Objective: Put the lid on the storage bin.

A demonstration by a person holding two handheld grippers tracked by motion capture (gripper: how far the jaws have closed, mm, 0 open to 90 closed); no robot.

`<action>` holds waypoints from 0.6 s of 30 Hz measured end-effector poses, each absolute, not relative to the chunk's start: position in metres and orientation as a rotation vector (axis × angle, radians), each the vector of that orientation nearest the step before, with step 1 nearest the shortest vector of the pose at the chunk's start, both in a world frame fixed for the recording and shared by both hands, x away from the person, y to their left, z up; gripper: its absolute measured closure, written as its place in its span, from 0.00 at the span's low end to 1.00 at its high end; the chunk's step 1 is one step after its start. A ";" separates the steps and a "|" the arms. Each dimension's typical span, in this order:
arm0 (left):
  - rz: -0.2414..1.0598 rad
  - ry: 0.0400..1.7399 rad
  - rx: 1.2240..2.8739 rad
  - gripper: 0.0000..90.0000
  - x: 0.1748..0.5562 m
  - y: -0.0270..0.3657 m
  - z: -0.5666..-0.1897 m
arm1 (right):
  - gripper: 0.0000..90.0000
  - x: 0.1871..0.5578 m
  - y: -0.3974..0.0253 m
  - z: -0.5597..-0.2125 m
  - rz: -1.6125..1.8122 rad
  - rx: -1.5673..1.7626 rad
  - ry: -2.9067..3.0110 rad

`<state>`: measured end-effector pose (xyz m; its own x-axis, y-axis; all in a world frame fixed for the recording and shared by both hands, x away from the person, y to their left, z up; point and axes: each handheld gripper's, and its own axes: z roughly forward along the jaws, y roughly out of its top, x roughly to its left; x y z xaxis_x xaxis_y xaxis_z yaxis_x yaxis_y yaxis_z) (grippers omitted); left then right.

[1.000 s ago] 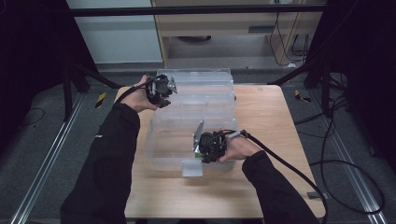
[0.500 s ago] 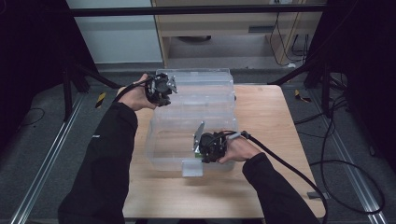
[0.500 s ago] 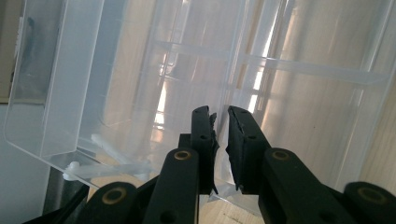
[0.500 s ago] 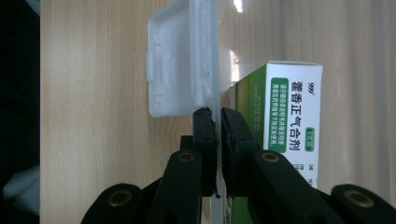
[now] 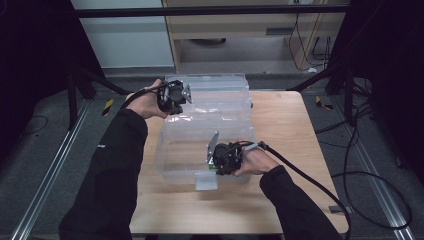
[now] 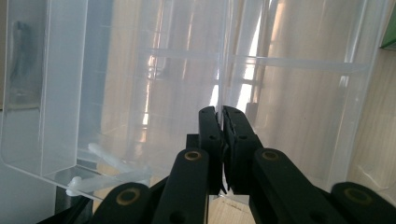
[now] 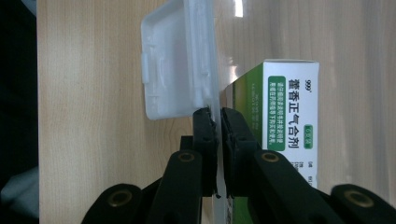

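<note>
Surface: wooden table [image 5: 285,125] on a grey carpeted floor, with a beige cabinet [image 5: 240,30] behind it.
Work item: clear plastic box [image 5: 200,145] standing on the table, running from the far edge toward the near side.
Left gripper [image 5: 181,94]: at the box's far left end; jaws nearly closed, clamping a thin transparent wall edge of the clear plastic box [image 6: 140,93].
Right gripper [image 5: 215,159]: at the near wall of the box; jaws pinched onto that thin wall just beside the white latch [image 7: 175,65].
Latch: hangs outside the near wall, above the tabletop.
Contents: green-and-white carton [image 7: 285,126] inside, against the near wall.
</note>
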<state>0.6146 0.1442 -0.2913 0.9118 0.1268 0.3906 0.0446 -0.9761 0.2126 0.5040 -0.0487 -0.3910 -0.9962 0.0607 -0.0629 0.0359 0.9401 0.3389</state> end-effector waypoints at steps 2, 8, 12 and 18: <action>0.603 0.108 2.875 0.97 0.612 0.145 -0.290 | 0.95 0.504 -0.049 -0.391 0.526 0.077 3.024; 0.600 0.094 2.865 0.98 0.600 0.146 -0.287 | 0.95 0.503 -0.048 -0.391 0.522 0.086 3.018; 0.596 0.089 2.859 0.98 0.591 0.148 -0.285 | 0.95 0.502 -0.048 -0.391 0.520 0.098 3.014; 0.595 0.076 2.849 0.98 0.577 0.151 -0.284 | 0.95 0.501 -0.049 -0.391 0.521 0.098 3.017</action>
<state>0.5766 0.1506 -0.2845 0.9161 0.0968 0.3890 0.0036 -0.9724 0.2335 0.5015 -0.0488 -0.3913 -0.9949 0.0760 -0.0664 0.0493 0.9401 0.3373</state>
